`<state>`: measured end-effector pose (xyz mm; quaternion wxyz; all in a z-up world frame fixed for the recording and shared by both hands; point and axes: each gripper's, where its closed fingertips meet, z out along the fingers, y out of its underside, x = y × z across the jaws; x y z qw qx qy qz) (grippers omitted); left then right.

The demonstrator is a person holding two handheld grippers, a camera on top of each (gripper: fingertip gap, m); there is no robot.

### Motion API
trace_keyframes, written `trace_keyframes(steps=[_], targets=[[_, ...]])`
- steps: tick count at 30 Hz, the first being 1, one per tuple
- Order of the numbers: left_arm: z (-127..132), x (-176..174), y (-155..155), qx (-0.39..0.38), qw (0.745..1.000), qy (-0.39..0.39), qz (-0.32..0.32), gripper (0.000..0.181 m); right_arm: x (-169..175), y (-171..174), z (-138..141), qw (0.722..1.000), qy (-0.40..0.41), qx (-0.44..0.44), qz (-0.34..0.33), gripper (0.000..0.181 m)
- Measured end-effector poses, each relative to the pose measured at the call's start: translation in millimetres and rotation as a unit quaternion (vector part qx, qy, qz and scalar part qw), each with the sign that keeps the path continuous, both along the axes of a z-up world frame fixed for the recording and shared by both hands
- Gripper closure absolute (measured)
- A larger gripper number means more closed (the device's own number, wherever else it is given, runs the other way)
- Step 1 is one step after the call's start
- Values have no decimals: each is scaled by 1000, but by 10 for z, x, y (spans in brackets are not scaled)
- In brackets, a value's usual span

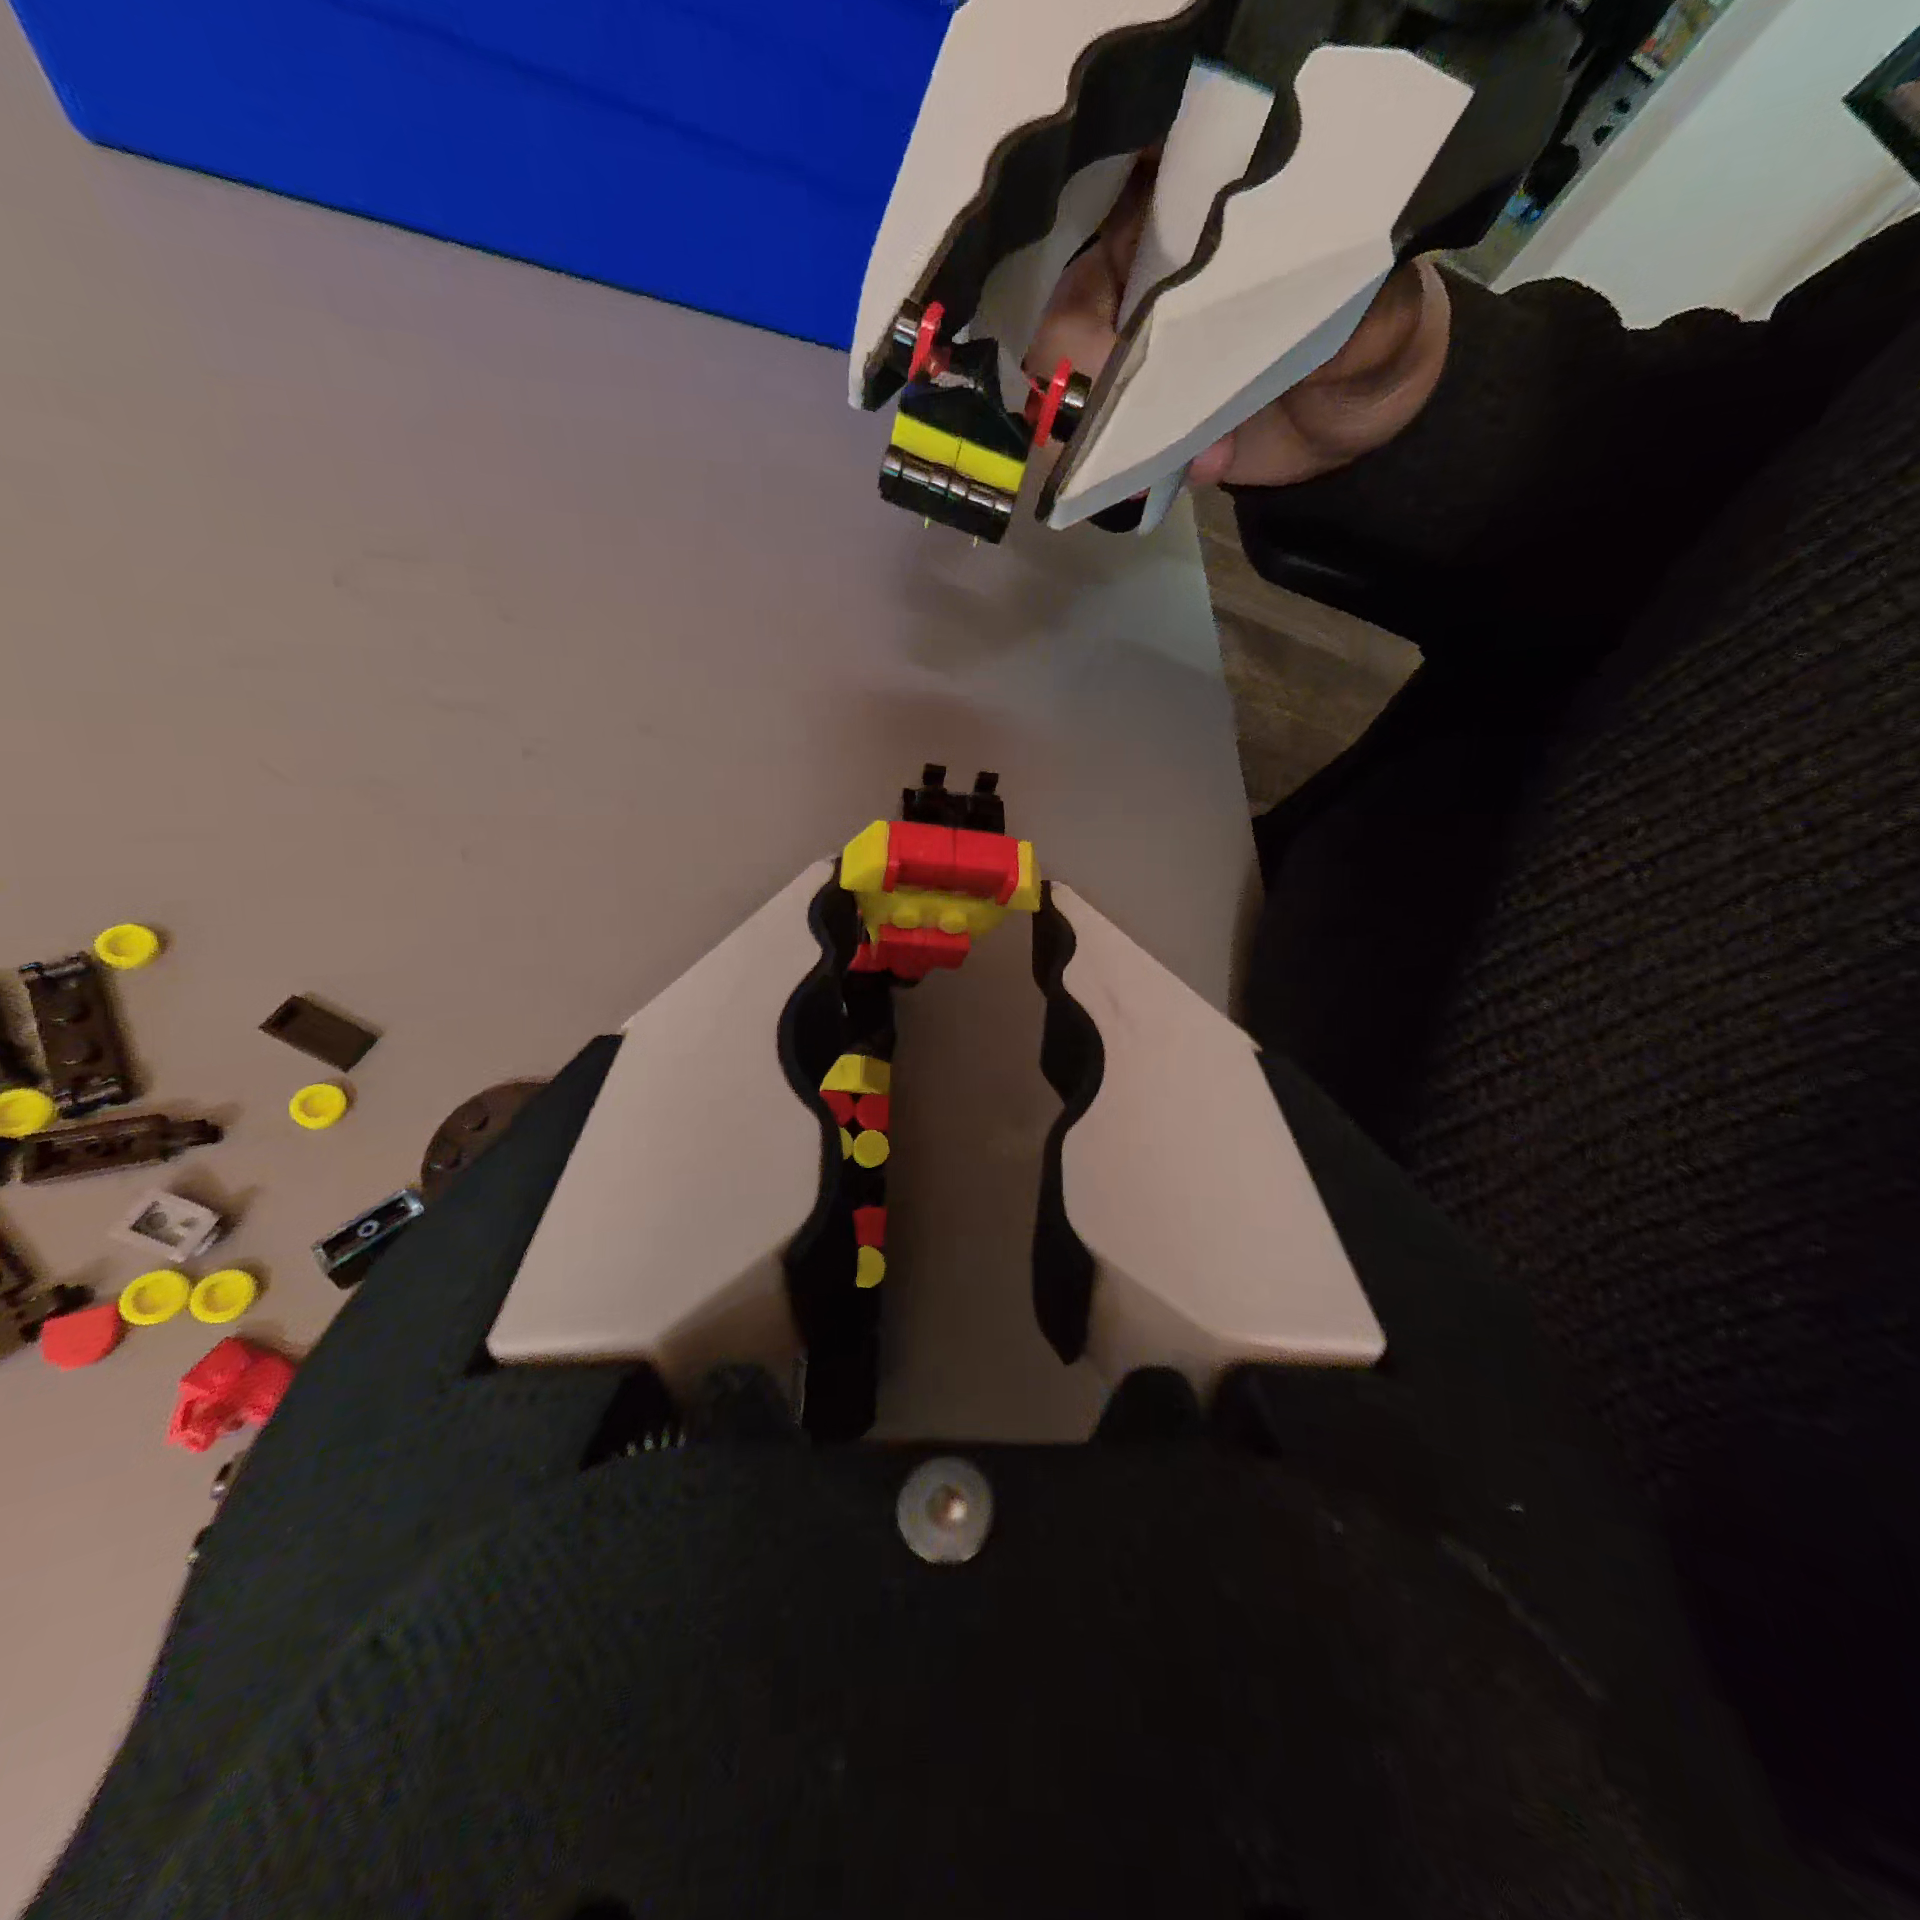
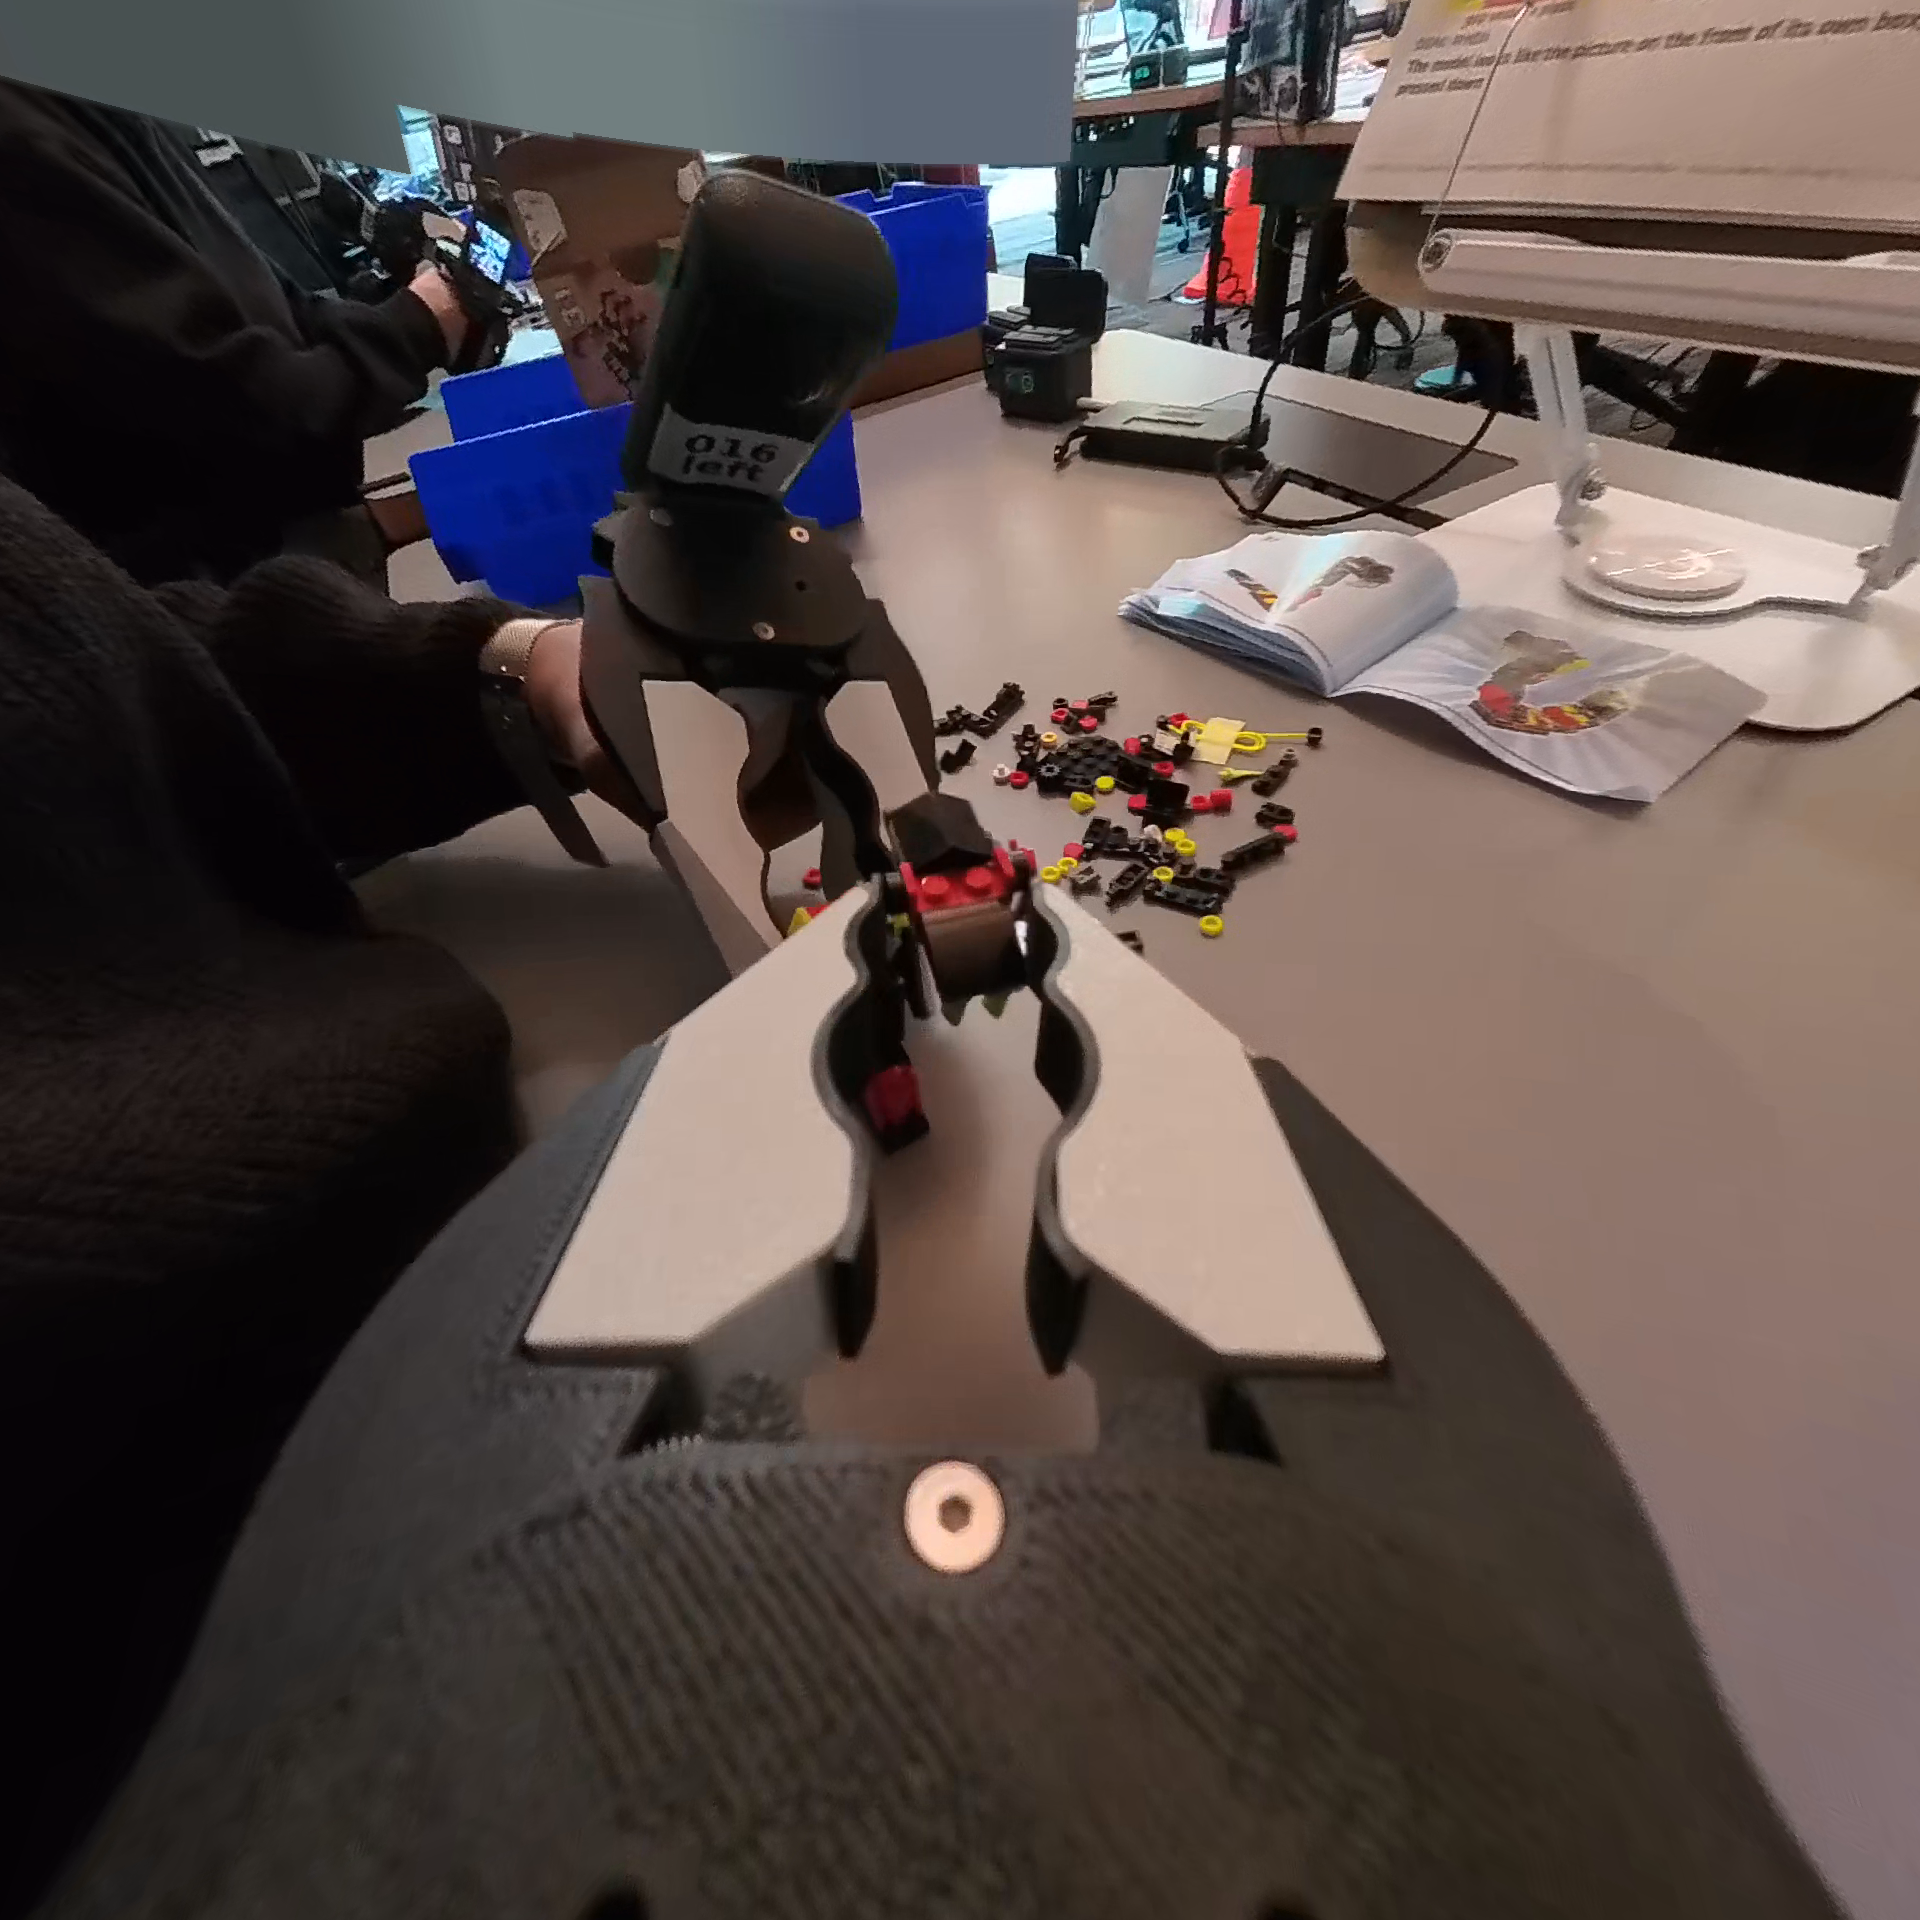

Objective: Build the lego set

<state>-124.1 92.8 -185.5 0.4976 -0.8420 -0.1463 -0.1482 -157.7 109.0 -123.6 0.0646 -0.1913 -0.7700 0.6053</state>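
Lego pieces are split between my two tools, both held in the air near the table's [image 2: 1455,1039] near edge. My left gripper [image 1: 940,904] is clenched on a long, thin black strip [image 1: 868,1164] studded with red and yellow, topped by a red-and-yellow block at the fingertips. My right gripper [image 2: 951,914] is clenched on a chunky black, red and yellow body section [image 1: 956,447], gripped by its sides; the two assemblies are near but apart. Loose pieces [image 2: 1153,821] lie scattered mid-table, with an open instruction booklet [image 2: 1351,623] beyond and a blue bin [image 1: 468,125] toward the far edge. I judge both parts light, rigid and snap-fit, so they could pop apart under twisting; holding across flat side faces near the joint seems safest.
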Motion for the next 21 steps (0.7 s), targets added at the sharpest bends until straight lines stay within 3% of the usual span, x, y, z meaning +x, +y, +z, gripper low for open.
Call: trace_keyframes(steps=[7, 14, 17, 19, 21], targets=[[17, 0, -39, 9, 1000, -18, 12, 147, 52, -7, -8, 1000, 3, 11, 3, 157], [217, -33, -166, 79, 987, -111, 86, 125, 154, -2, -39, 999, 5, 41, 18, 157], [261, -26, -229, 89, 966, -198, 138, 122, 192, -40, -22, 998, 9, 52, 29, 158], [220, -52, -261, 86, 935, -285, 193, 127, 216, -52, -50, 996, 22, 77, 44, 158], [328, -40, -244, 130, 902, -355, 208, 132, 222, -31, -98, 991, 43, 111, 63, 157]])
